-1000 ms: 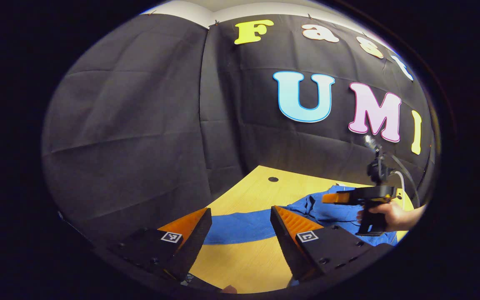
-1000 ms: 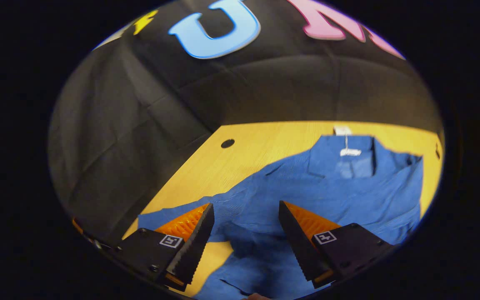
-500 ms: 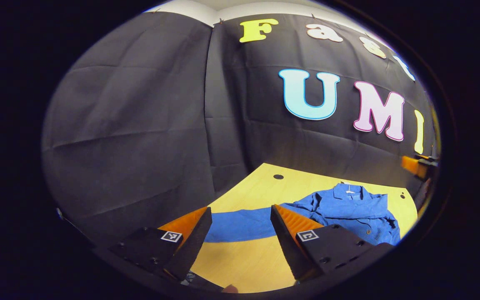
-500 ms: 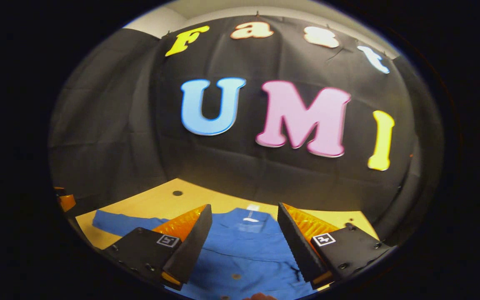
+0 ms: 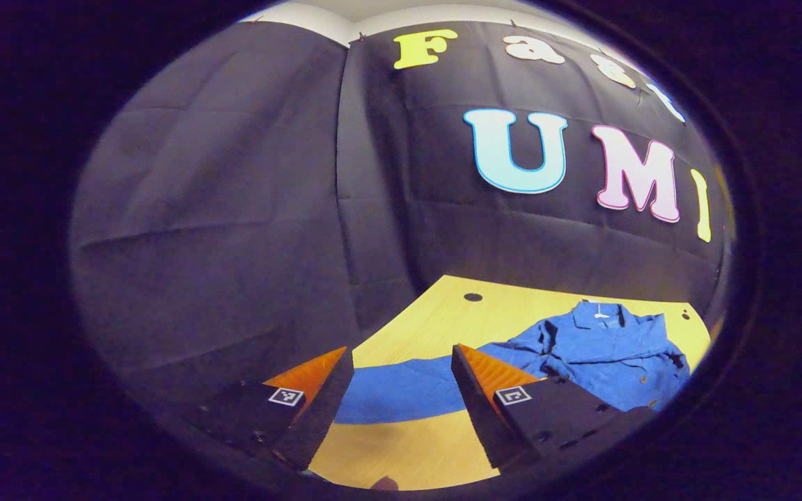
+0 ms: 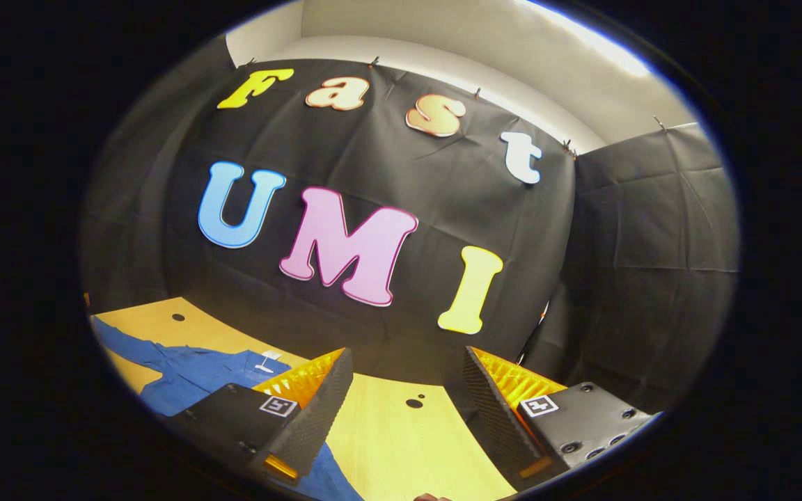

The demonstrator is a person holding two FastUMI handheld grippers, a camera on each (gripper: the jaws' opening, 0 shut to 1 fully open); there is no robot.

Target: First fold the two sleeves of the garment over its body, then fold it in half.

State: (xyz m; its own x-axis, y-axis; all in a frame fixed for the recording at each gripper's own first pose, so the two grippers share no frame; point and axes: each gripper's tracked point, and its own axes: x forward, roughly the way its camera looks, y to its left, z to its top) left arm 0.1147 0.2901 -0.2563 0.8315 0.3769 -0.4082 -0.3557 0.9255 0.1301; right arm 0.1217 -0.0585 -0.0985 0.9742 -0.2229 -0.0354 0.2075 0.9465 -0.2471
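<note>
A blue buttoned shirt [image 5: 603, 358] lies on the wooden table [image 5: 443, 313], collar toward the back wall. One long sleeve [image 5: 401, 393] stretches flat across the wood, passing behind my left gripper [image 5: 401, 379], which hangs open above it with nothing between its fingers. In the right gripper view the same shirt [image 6: 192, 372] lies at the lower left, a white tag at its collar. My right gripper [image 6: 408, 386] is open over bare wood to the right of the garment, holding nothing.
Black cloth walls close the booth behind and on both sides. The table [image 6: 387, 445] has small round holes near its back edge. A white wall shows above the cloth in the right gripper view.
The right gripper left the shirt's body, swung up and to the right, and now looks at the wall and bare table. It also went out of the left gripper view. The left gripper barely moved.
</note>
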